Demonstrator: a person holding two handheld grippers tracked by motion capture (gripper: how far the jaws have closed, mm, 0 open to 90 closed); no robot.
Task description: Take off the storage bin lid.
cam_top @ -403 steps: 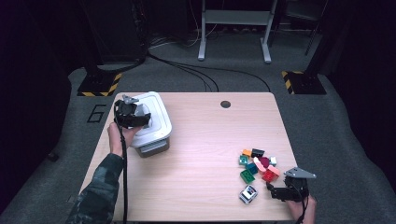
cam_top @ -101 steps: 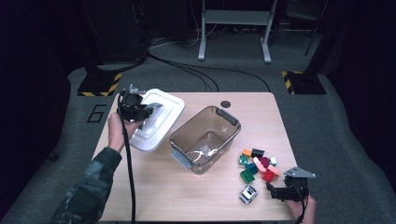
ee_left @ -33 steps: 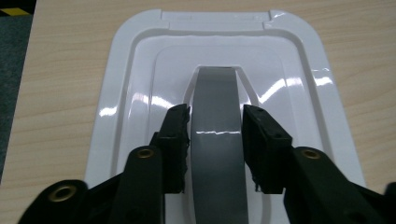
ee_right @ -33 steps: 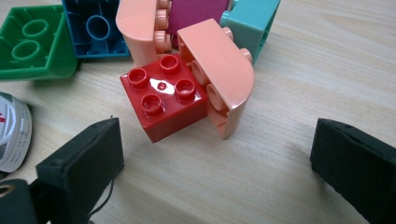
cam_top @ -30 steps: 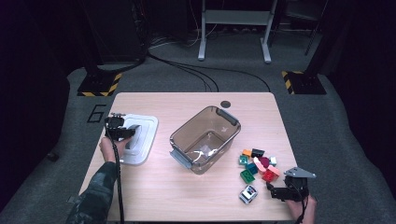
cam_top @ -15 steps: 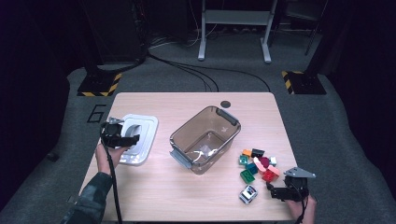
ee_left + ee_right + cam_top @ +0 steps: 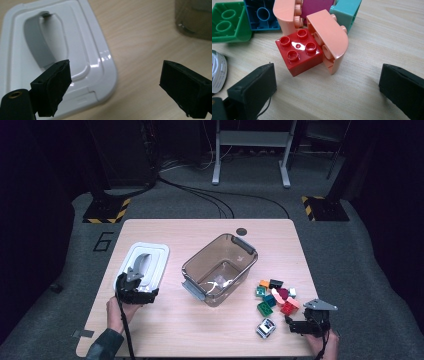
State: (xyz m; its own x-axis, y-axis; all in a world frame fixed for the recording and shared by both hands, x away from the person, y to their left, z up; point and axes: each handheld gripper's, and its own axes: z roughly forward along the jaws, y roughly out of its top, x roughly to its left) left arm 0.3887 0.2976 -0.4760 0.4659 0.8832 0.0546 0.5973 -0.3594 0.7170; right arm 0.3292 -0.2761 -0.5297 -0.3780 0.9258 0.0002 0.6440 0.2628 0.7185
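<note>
Since a second ago the left gripper [image 7: 134, 281] had slid back off the flat white plastic lid [image 7: 146, 264], now lying on the wooden table [image 7: 210, 330], its jaws just opened wide and empty, so the blocks likely came next.

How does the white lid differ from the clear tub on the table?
The white lid is opaque and lies flat near the table's left edge; the clear tub is see-through, deep, and stands open at the middle. The lid has one grey handle on top; the tub has grey latches at two ends. Both are rounded rectangles.
</note>
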